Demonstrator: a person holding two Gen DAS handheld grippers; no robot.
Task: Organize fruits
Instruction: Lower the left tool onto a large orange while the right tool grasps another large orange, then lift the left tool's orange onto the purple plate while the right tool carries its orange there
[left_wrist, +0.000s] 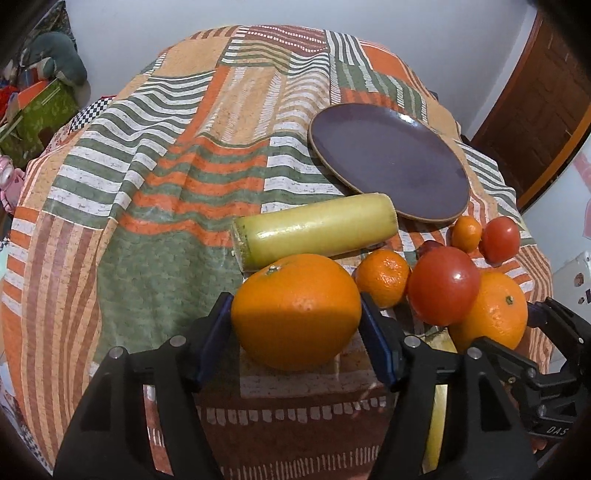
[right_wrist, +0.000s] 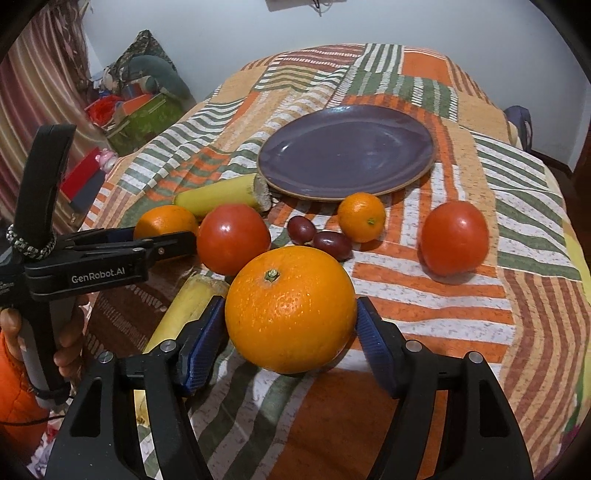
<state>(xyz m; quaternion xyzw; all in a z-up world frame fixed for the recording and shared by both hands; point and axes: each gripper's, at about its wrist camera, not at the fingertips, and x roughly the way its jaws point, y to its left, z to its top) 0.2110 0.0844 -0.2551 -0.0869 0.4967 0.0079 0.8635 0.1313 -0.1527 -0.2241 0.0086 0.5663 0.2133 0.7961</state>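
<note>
Two big oranges sit on the patterned cloth. My left gripper (left_wrist: 295, 299) has its blue pads against both sides of one orange (left_wrist: 297, 312). Seen from the right wrist view, that left gripper (right_wrist: 173, 236) lies level across its orange (right_wrist: 166, 221). The other orange (right_wrist: 290, 310) is clamped the same way by my right gripper (right_wrist: 289, 302); this right gripper (left_wrist: 509, 328) and its orange (left_wrist: 495, 310) show at the far right. An empty purple plate (right_wrist: 343, 151) (left_wrist: 388, 158) stands behind the fruit.
Between the oranges and the plate lie two tomatoes (right_wrist: 232, 240) (right_wrist: 454, 243), a mandarin (right_wrist: 361, 218), two dark grapes (right_wrist: 301, 229) and two yellow-green cut pieces (right_wrist: 221, 195) (right_wrist: 181, 314). A hand (right_wrist: 70, 339) holds the left gripper's handle. Boxes clutter the floor at left.
</note>
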